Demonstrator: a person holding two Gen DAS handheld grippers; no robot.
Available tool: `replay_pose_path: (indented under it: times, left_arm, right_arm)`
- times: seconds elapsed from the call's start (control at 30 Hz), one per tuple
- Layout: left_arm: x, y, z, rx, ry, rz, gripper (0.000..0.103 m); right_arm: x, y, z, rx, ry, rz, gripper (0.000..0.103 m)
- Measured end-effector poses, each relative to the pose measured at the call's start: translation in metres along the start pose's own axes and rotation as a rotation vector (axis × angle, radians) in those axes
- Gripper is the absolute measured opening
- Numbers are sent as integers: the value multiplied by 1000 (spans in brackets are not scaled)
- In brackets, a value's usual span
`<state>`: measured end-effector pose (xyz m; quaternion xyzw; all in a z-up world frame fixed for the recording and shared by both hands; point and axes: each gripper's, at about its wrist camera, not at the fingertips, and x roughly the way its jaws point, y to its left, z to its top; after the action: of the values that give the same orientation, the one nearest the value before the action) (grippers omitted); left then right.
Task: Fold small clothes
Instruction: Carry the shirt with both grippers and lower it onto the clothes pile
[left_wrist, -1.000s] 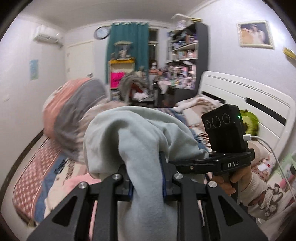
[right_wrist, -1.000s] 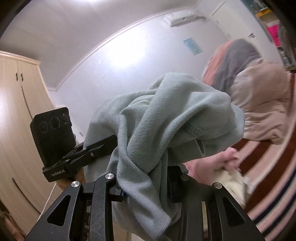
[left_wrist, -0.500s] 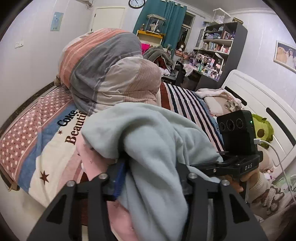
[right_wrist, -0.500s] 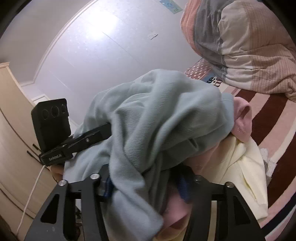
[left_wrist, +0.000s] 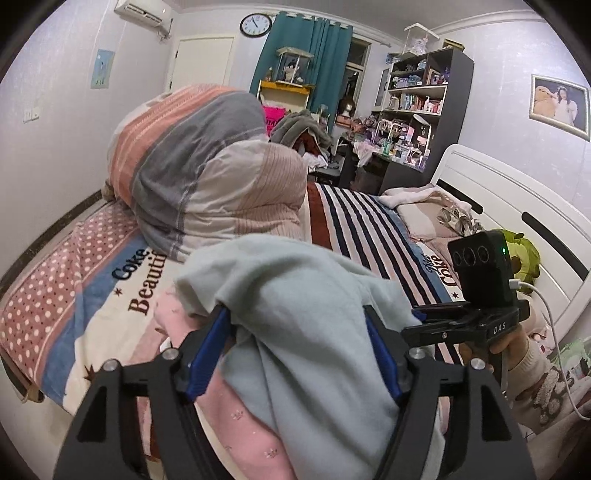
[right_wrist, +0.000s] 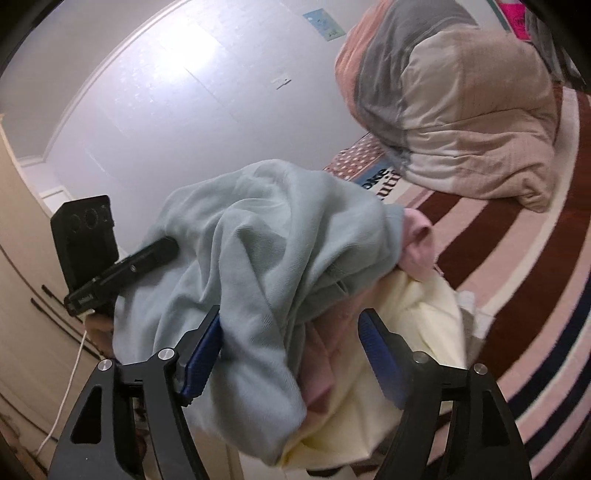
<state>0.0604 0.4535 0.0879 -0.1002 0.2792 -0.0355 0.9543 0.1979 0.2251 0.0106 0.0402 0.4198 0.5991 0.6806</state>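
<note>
A pale grey-blue garment (left_wrist: 295, 317) lies bunched on top of a pink garment (left_wrist: 236, 417) at the near edge of the bed. My left gripper (left_wrist: 297, 325) is open, its jaws wide apart on either side of the grey-blue cloth. In the right wrist view the same grey-blue garment (right_wrist: 258, 258) drapes over the pink one (right_wrist: 417, 240) and a cream garment (right_wrist: 413, 332). My right gripper (right_wrist: 291, 339) is open too, jaws spread around the cloth. Each view shows the other gripper's black body, on the right in the left wrist view (left_wrist: 480, 280) and on the left in the right wrist view (right_wrist: 85, 240).
A rolled striped duvet (left_wrist: 207, 170) sits on the bed behind the clothes. The striped and dotted sheet (left_wrist: 362, 225) spreads to the right. A white headboard (left_wrist: 517, 210), shelves (left_wrist: 417, 107) and a wardrobe (right_wrist: 22, 332) ring the bed.
Both grippers lowered the grey-blue garment onto the pile and opened their jaws, letting go of it. The views dropped from the walls toward the bed.
</note>
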Motion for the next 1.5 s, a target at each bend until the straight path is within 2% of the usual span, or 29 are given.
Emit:
replay_pose_path:
  times: [0.13,0.3,0.33,0.4,0.5,0.53,0.57,0.6,0.63,0.67,0.77,0.83,0.93,1.03,1.23,1.37,1.5]
  left_arm:
    - [-11,-6,2,8,-25,20,70]
    - [-29,-12,-4,-7,-48,7,71]
    - [-32,-15,-8,-4,-50,-3,74]
    - [-36,-25,-20,16,-38,-28,77]
    - [-30,-37,-44,31,14,16,77]
    - [-26,-38,-49,27,27,40,77]
    - [-23,-38,-51,23,32,54,76]
    - [-20,-37,-52,19,33,56,70]
    - [-17,-37,-52,16,38,37,50]
    - [-17,-38,-49,11,31,39,46]
    - [-18,-36,-36,29,-10,73,38]
    - [-20,-24,-22,10,-32,71,37]
    - [-24,-6,-7,3,-62,88,37]
    - [-25,10,-2,3,-54,94,38]
    - [-17,41,-23,-66,-12,96,42]
    - [-19,45,-37,-81,-24,83,45]
    - [-14,51,-44,-99,-18,124,50]
  right_arm:
    - [-10,1,-4,-8,-4,-15,70]
    - [-18,2,-12,-4,-3,-29,70]
    - [-20,1,-13,1,-5,-22,71]
    - [-14,-4,-13,26,5,10,71]
    - [2,-7,-17,47,47,55,70]
    - [5,-7,-18,40,51,57,64]
    - [10,-4,-18,27,51,66,55]
    - [14,-3,-17,26,51,82,51]
    - [20,0,-15,30,55,104,44]
    - [24,2,-14,32,57,117,39]
    - [34,11,-6,5,38,106,32]
    - [38,14,4,4,14,106,31]
    - [42,21,19,-10,-16,113,30]
    - [50,31,32,-42,-27,113,30]
    - [73,28,29,-61,29,93,30]
    - [72,16,22,-27,48,103,43]
    - [63,11,19,-24,46,84,49]
